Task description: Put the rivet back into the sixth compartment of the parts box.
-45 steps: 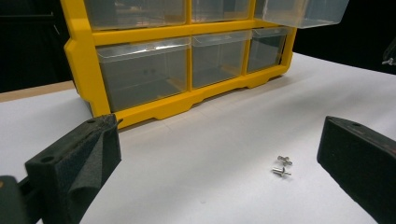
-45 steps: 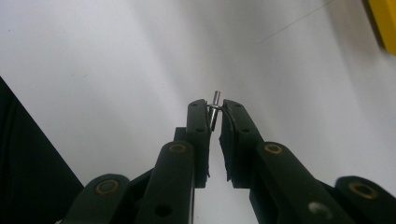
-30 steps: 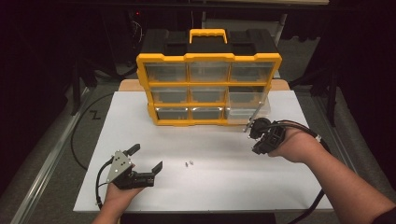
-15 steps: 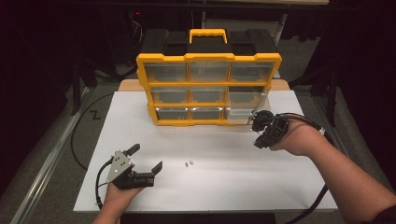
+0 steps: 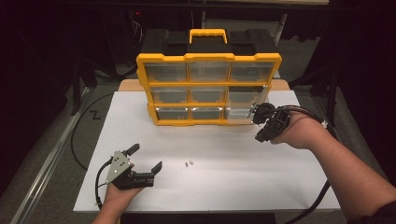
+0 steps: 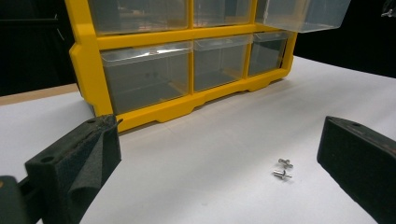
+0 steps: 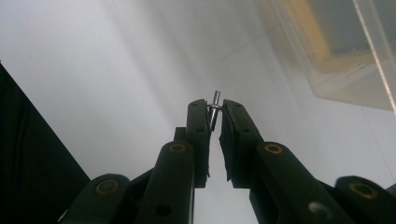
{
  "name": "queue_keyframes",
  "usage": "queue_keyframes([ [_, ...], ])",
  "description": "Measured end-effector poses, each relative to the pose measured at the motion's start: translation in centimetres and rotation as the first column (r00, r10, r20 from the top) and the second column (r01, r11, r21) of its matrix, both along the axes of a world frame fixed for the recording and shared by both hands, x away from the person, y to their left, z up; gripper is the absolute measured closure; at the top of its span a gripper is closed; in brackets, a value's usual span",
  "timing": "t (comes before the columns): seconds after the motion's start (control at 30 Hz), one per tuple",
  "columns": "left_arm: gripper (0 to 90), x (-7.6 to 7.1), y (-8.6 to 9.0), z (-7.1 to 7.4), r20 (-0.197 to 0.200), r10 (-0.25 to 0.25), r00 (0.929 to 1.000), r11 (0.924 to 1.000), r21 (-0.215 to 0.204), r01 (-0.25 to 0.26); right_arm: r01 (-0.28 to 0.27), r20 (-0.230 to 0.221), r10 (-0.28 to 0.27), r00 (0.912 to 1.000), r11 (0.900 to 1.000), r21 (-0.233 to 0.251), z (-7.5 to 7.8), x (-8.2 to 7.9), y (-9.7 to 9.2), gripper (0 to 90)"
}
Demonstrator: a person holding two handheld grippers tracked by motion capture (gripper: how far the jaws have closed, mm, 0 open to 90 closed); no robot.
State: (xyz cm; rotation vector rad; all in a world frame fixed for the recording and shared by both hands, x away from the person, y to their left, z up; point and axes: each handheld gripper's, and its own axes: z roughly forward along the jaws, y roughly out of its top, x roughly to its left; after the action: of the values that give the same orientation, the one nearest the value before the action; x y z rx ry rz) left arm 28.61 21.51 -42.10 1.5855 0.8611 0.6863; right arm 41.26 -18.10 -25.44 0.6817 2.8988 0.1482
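Note:
A yellow and black organizer with clear drawers stands at the back of the white table. Its middle-right drawer is pulled out. My right gripper is shut on a small metal pin and hovers at that drawer's front right corner; the drawer shows at the upper right of the right gripper view. My left gripper rests open near the table's front left. Two small metal pins lie on the table just right of it, between its jaws in the left gripper view.
The white sheet covers the table. A black cable loops past its left edge. Dark stands and floor surround the table.
My right gripper has moved up and back toward the pulled-out drawer with the pin in it. The left gripper has stayed still.

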Motion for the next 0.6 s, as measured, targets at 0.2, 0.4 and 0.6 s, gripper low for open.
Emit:
queue_keyframes([
  [0.2, 0.4, 0.0, 0.0, 0.0, 0.001, 0.000, 1.0000, 1.0000, -0.001, 0.000, 0.001, 0.005, -0.001, 1.0000, 1.0000, -0.003, 0.7, 0.2, 0.3, 84.1],
  [0.4, 0.4, 0.0, 0.0, 0.0, 0.001, -0.001, 1.0000, 1.0000, -0.001, 0.001, -0.003, 0.010, 0.003, 0.9999, 0.9999, -0.012, 1.1, 0.5, 0.4, 84.0],
  [0.6, 0.4, 0.0, 0.1, 0.0, 0.000, -0.002, 1.0000, 1.0000, -0.001, 0.002, -0.002, 0.015, 0.002, 0.9999, 0.9999, -0.015, 1.8, 0.7, 0.6, 84.1],
])
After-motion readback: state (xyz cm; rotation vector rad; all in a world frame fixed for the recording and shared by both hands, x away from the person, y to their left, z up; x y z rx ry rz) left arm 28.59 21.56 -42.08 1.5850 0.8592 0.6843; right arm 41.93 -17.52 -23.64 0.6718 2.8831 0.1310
